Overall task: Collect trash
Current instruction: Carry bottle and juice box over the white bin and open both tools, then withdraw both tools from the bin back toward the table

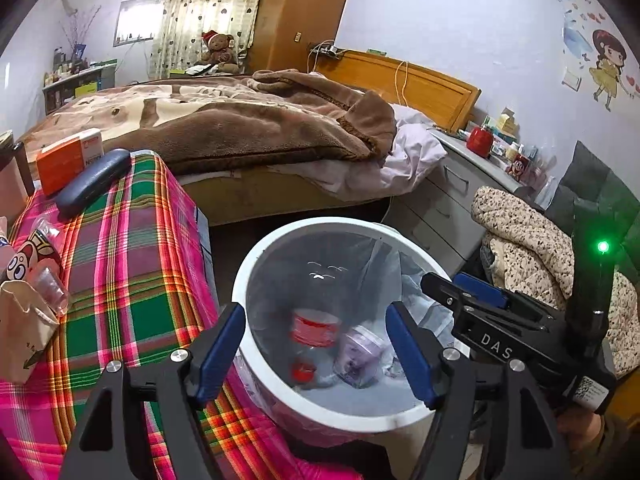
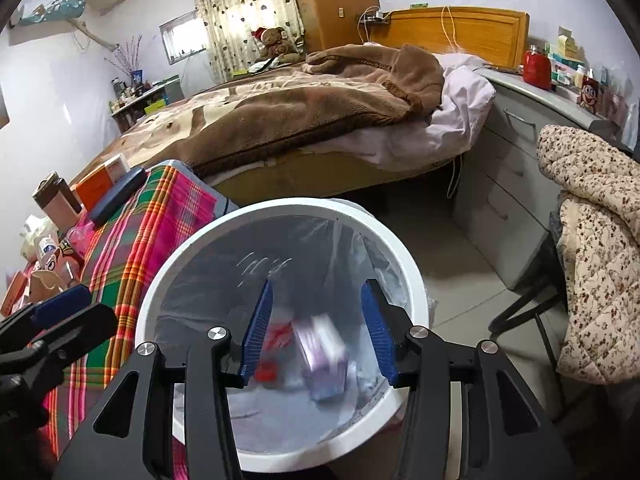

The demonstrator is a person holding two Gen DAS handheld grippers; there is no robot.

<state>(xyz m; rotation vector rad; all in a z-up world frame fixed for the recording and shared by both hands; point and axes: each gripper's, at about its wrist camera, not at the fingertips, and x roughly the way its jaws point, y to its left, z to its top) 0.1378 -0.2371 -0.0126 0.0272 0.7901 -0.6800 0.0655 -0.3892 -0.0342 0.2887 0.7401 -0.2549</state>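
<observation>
A white bin lined with a clear bag stands beside the plaid-covered table. Inside it lie a clear bottle with a red label and red cap and a purple-and-white carton. My left gripper hovers open over the bin, nothing between its blue pads. In the right wrist view the right gripper is also open above the bin. The carton shows blurred below its pads, touching neither. The bottle's red label lies beside it. Each gripper appears at the edge of the other's view.
The plaid cloth on the left carries an orange box, a dark case, a cartoon can and a paper bag. A bed is behind, grey drawers and a floral quilt to the right.
</observation>
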